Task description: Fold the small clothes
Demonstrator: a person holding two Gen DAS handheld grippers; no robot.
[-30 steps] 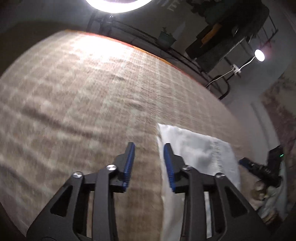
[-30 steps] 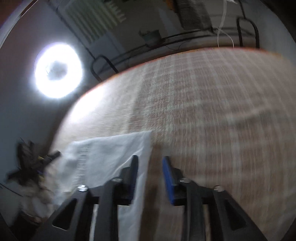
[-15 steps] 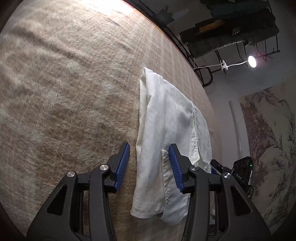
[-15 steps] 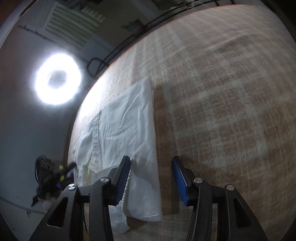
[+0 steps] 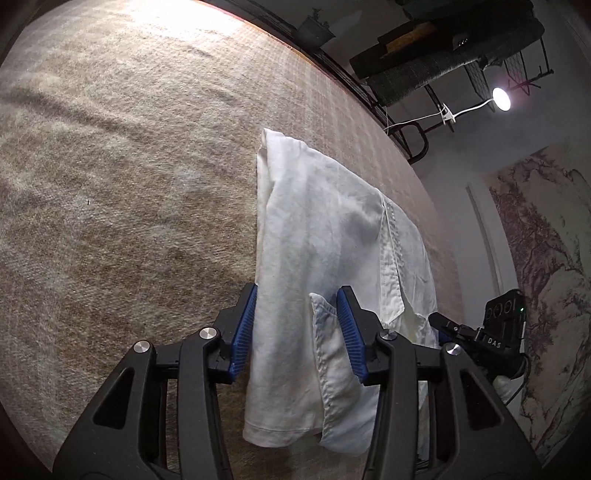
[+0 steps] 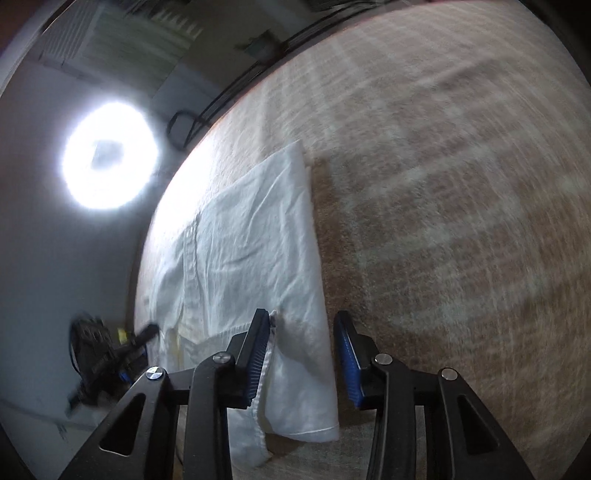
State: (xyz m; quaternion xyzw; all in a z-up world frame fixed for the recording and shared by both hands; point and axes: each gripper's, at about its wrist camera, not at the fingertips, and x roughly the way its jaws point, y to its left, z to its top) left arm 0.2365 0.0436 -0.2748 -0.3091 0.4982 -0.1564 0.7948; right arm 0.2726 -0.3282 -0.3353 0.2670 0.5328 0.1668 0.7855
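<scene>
A white garment point(image 5: 325, 236) is lying folded lengthwise on the tan blanket point(image 5: 129, 166), stretching toward 12 o'clock. The left gripper point(image 5: 297, 325) is hovering released, straddling its near end; the right gripper point(image 6: 301, 350) is likewise spread wide over that end.

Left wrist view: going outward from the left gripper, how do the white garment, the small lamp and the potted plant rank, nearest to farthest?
1. White garment: lying on the brown blanket, its near end between the open fingers of the left gripper.
2. Potted plant: past the blanket's far edge, top centre.
3. Small lamp: upper right, by the rack.

Plant and lamp are too close to rank firmly.
</scene>
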